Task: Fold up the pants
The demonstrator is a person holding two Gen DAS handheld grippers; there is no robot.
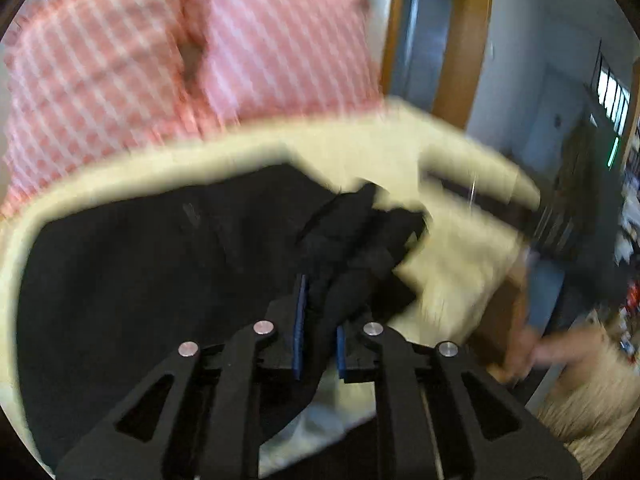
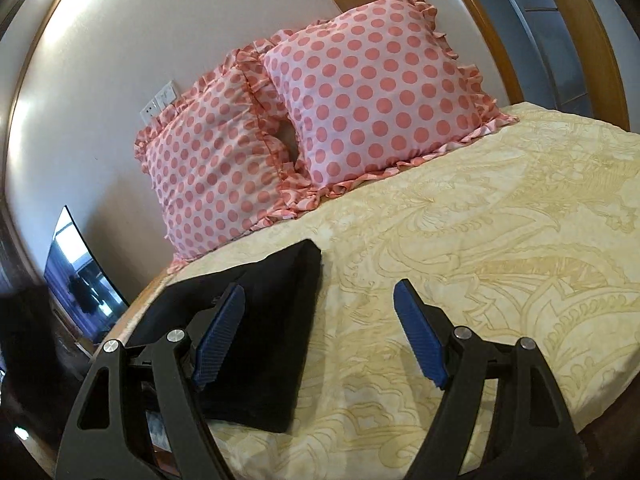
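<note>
Black pants point(image 1: 140, 264) lie spread on a yellow bedspread point(image 1: 460, 248). My left gripper point(image 1: 320, 304) is shut on a bunched fold of the pants point(image 1: 352, 248), lifted above the flat part; this view is blurred by motion. In the right wrist view the pants point(image 2: 264, 340) lie flat as a folded rectangle at the bed's left edge. My right gripper point(image 2: 320, 308) is open and empty, its left finger point(image 2: 218, 340) over the pants, its right finger point(image 2: 420, 340) over bare bedspread point(image 2: 480, 240).
Two pink polka-dot pillows point(image 2: 360, 88) point(image 2: 212, 172) lean against the wall at the head of the bed. A wooden door frame point(image 1: 460, 40) stands to the right. A dark screen point(image 2: 80, 276) sits beside the bed's left edge. A person's arm point(image 1: 560, 348) shows at the right.
</note>
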